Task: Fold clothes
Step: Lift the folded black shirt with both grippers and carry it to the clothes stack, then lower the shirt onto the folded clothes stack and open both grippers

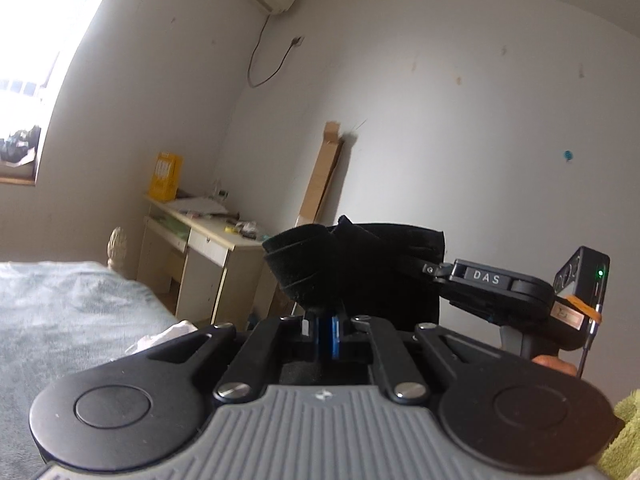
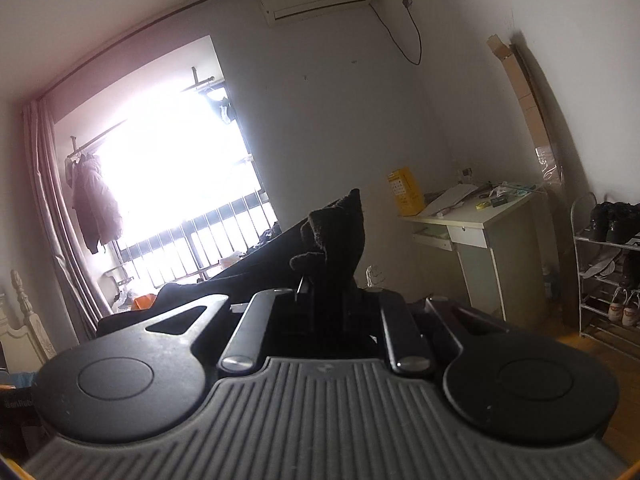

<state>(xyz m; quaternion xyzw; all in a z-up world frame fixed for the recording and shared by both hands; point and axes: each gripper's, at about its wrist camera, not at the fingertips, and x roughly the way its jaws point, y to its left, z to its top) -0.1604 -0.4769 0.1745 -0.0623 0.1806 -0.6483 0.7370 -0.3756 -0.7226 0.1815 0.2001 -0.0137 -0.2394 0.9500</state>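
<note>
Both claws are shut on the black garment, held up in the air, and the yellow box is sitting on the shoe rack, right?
Not quite. In the right wrist view the yellow box stands on the desk, not the shoe rack. The rest holds: left claw and right claw are shut on the black garment, lifted.

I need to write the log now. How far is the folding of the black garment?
Done: nothing looks folded yet. In hand: the left gripper and right gripper are each shut on the black garment, held up in the air above the grey-blue bed cover. Left: laying it down and making every fold.
</note>
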